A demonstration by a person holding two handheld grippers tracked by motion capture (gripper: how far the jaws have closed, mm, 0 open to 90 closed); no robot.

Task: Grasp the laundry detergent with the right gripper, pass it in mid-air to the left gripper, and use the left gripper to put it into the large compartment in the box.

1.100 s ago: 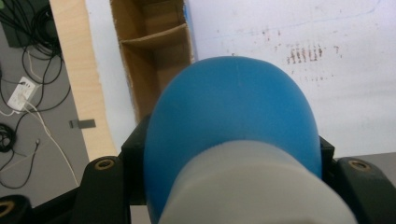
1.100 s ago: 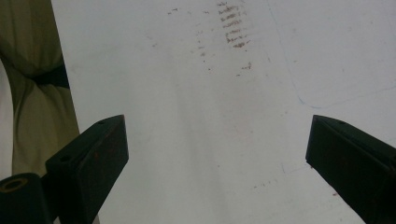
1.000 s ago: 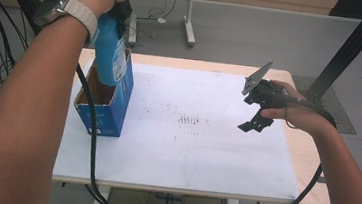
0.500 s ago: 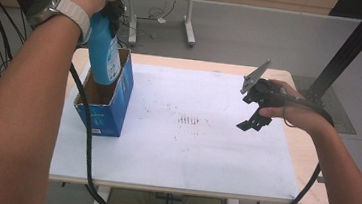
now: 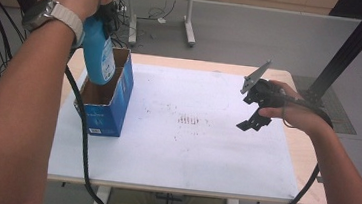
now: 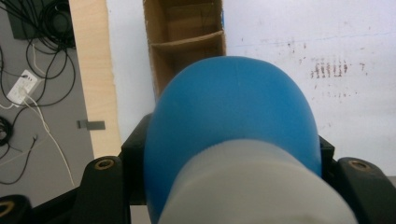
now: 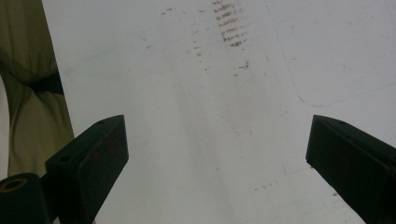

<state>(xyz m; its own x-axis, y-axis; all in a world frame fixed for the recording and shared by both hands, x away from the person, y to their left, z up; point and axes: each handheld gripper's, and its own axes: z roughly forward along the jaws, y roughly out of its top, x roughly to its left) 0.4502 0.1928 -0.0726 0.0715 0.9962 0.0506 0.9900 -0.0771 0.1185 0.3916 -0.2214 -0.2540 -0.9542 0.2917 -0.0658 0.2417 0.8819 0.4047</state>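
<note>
My left gripper (image 5: 100, 18), mostly hidden under the hand, is shut on a blue bottle (image 5: 98, 56) with a white cap. The bottle hangs base-down, its base at the open top of a blue cardboard box (image 5: 110, 110) at the table's left. In the left gripper view the blue bottle (image 6: 233, 116) bulges between the jaws of my left gripper (image 6: 229, 158), and the box (image 6: 184, 28) with its brown divider lies beyond. My right gripper (image 5: 255, 118) hovers over the right side of the white mat (image 5: 189, 153). My right gripper (image 7: 217, 149) stands open with nothing between its jaws.
The white mat covers most of a wooden table (image 5: 300, 143) and carries faint brown marks (image 5: 189, 120) at its middle. Cables (image 6: 42, 74) lie on the floor beyond the left edge. A black pole (image 5: 355, 43) rises at the far right.
The left hand has carried the bottle a little to the left and lower, toward the box's opening. The right gripper has stayed where it was.
</note>
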